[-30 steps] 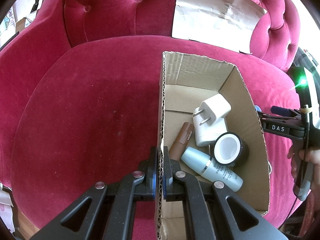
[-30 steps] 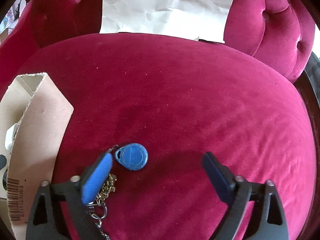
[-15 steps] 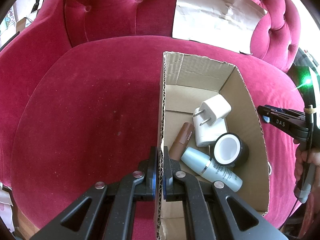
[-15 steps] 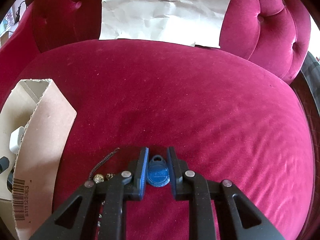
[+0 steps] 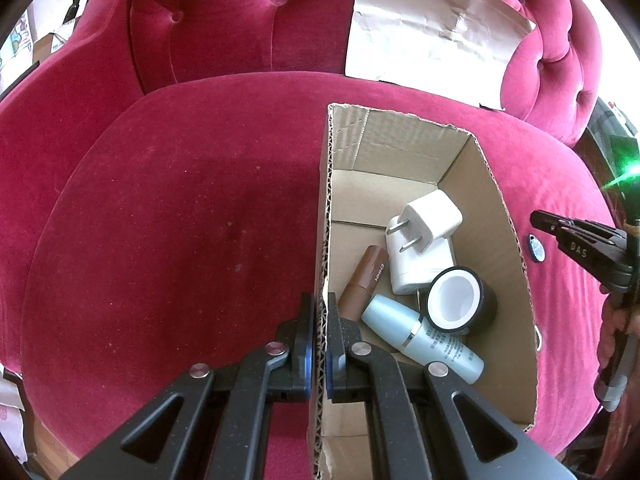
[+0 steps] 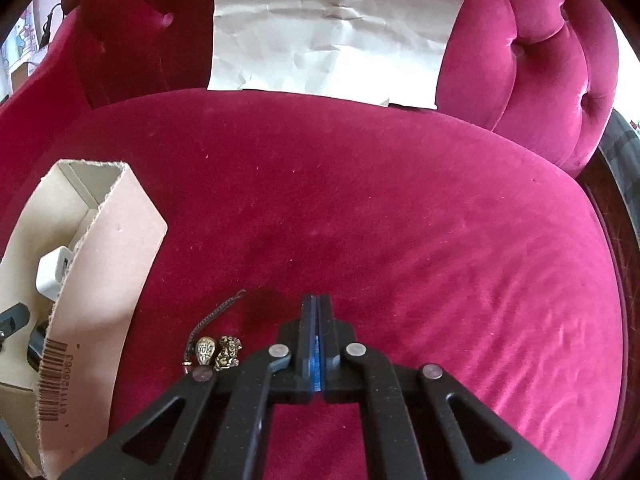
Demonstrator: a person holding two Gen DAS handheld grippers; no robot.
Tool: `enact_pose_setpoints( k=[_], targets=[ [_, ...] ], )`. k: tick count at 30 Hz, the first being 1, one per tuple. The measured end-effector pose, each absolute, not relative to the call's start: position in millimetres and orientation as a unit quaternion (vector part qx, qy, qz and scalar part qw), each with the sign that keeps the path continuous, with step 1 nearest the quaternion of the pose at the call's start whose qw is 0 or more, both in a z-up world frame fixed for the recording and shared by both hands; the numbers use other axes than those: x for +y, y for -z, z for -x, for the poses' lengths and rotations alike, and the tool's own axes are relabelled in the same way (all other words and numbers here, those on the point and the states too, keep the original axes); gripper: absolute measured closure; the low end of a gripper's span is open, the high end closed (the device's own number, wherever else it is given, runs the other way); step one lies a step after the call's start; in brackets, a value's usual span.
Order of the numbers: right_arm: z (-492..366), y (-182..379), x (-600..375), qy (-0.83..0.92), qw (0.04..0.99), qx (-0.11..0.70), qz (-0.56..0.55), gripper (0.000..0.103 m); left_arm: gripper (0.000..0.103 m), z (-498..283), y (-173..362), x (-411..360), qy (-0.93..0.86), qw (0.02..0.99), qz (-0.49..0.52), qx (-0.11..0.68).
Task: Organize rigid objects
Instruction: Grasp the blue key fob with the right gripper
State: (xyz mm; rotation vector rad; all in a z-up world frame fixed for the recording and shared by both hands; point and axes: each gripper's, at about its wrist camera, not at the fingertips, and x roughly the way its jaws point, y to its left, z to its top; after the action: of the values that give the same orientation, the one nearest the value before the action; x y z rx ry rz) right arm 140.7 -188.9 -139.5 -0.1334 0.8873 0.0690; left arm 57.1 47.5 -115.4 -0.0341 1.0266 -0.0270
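**A:** What worries you most here, starting with the big things?

**B:** The red sofa seat (image 5: 180, 220) under the cardboard box (image 5: 492, 208). It's soft, so the box could rock. The left tool (image 5: 319, 320) is pressed together on the box's left wall. If that hand pulls or twists, the wall may fold or the box may tip, and the white charger (image 5: 428, 224) and the bottles inside it would slide.

**A:** And the right tool (image 6: 316, 312)?

**B:** It sits just outside the box's right wall and its jaws have just been closing. They now pinch the blue key fob (image 5: 535, 246). Only a thin blue sliver shows between the pads, so I'd judge the hold shallow, near the fob's edge. It might pivot or slip out on the way over the wall.

**A:** Anything smaller?

**B:** The brass charms (image 6: 218, 350) and their chain lie on the seat between the box and that tool. I can't tell how they join the fob. If they do, they'll dangle and could catch on the box's ragged rim.
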Motion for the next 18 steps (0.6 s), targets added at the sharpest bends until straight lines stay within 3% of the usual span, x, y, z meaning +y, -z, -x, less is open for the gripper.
enact_pose_setpoints(
  k=[4,6,8,9,18],
  targets=[
    [-135,131,-194,-0.036,0.904,0.423,0.057,0.103,0.1,-57,115,47,0.013,0.871,0.017,0.491],
    [-132,129,-195,-0.034,0.904,0.421,0.062,0.096,0.1,-57,115,47,0.013,0.871,0.017,0.491],
    [-130,130,-196,-0.036,0.903,0.425,0.061,0.052,0.1,-57,115,47,0.013,0.871,0.017,0.491],
    [-128,130,-198,-0.036,0.904,0.423,0.058,0.046,0.1,-57,115,47,0.013,0.871,0.017,0.491],
    [-118,145,-199,-0.032,0.896,0.439,0.067,0.045,0.099,-57,115,47,0.013,0.871,0.018,0.491]
  ],
)
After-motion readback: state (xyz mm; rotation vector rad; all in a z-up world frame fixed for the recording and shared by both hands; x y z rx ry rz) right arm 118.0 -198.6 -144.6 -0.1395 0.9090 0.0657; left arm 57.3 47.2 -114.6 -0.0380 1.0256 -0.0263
